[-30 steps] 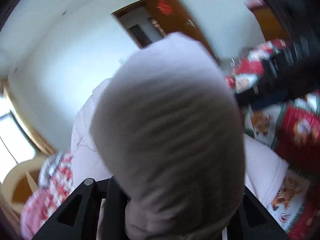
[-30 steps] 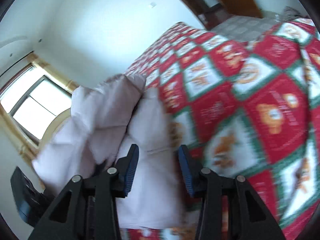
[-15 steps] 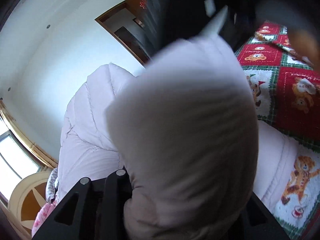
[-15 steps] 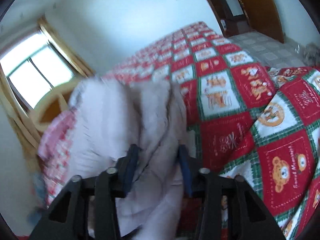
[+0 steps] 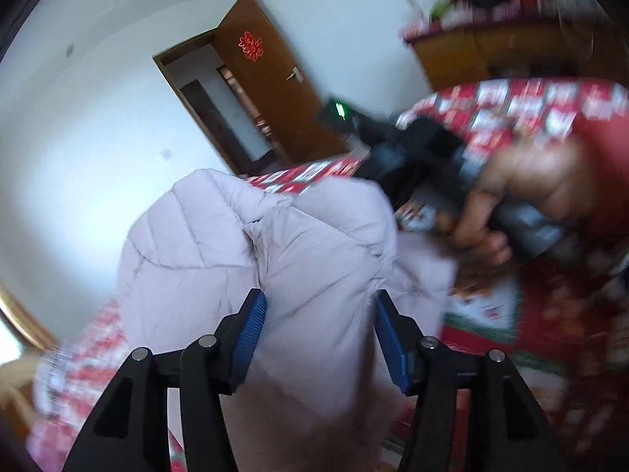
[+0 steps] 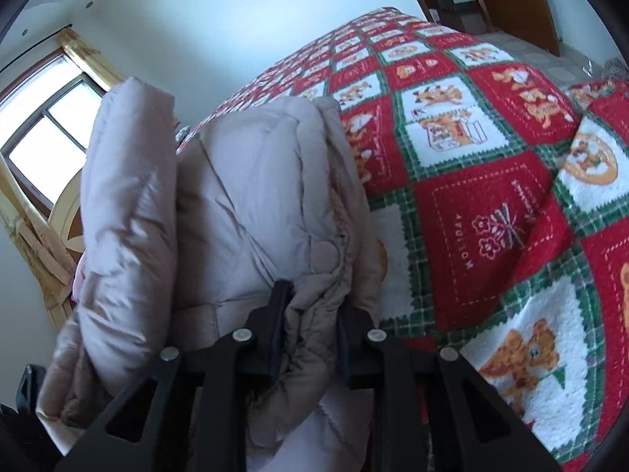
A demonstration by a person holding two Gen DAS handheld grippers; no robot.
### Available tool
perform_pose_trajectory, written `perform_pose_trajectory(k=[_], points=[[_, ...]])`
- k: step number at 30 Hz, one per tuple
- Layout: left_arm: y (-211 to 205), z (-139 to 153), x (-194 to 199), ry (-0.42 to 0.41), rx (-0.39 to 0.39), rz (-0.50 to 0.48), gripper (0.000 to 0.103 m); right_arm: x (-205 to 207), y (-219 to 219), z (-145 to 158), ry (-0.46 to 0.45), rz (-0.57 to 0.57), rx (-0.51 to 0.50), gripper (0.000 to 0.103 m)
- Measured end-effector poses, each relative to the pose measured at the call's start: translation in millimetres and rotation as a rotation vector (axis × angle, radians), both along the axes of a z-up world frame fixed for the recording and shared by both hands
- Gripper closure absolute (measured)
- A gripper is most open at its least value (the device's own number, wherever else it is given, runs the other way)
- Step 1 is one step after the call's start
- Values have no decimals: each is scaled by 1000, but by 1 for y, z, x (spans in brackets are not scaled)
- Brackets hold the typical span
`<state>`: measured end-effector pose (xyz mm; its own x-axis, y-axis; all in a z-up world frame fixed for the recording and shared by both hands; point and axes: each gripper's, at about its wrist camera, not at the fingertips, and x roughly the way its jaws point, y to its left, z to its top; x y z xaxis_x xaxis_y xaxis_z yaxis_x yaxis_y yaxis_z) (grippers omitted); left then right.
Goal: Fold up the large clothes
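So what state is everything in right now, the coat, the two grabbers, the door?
Padded jacket: bunched up on the bed, partly folded.
Left gripper: open, jaws just widened, jacket between them.
Right gripper: shut on the jacket, just closed.
Door: open.
Quilt: spread over the bed.

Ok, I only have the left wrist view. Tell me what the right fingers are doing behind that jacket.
Observer: The right gripper has just been closing its fingers, and they now pinch a bunched fold of the pale puffer jacket.
Operator: Tell me what lies to the right of that fold.
Observer: Flat quilt, in red and white squares with bears.
Operator: Now the other side.
Observer: A second thick roll of the jacket stands up on the left, toward the window.
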<state>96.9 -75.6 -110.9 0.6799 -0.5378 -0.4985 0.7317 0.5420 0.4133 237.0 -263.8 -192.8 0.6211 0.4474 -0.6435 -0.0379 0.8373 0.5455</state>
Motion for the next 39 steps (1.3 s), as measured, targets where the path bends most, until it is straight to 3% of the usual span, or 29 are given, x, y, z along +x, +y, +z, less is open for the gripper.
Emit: perform_pose_trajectory(k=[4,7,10,12,15,19,22,26,30,32,39], points=[[48,43,7,143,-276,-26,44,-2,4,-3,5,-3,-13,80],[92,64,46,173,-452,97,24,9,6,-5,9,1,-29,80],[119,60,106,197,-483,360,24,11,8,-6,12,-3,-28,80],[129,44,147,276,-515,492,24,12,8,-6,12,-5,-22,80],[127,21,188,348,-514,565,25,13,7,-7,12,-3,-20,80],[103,20,212,390,-569,515,25,10,7,-8,10,-8,-17,80],[69,30,213,359,-471,459,25,8,7,-10,14,-18,-19,80],[4,32,193,176,-191,367,25,8,5,-13,17,-26,4,80],[-25,12,193,135,-68,367,25,5,-1,-16,15,-52,44,80],[-34,2,189,105,-35,376,25,5,-5,-18,21,-64,72,81],[-31,-24,192,82,-31,400,25,5,-5,-18,29,-73,72,81]])
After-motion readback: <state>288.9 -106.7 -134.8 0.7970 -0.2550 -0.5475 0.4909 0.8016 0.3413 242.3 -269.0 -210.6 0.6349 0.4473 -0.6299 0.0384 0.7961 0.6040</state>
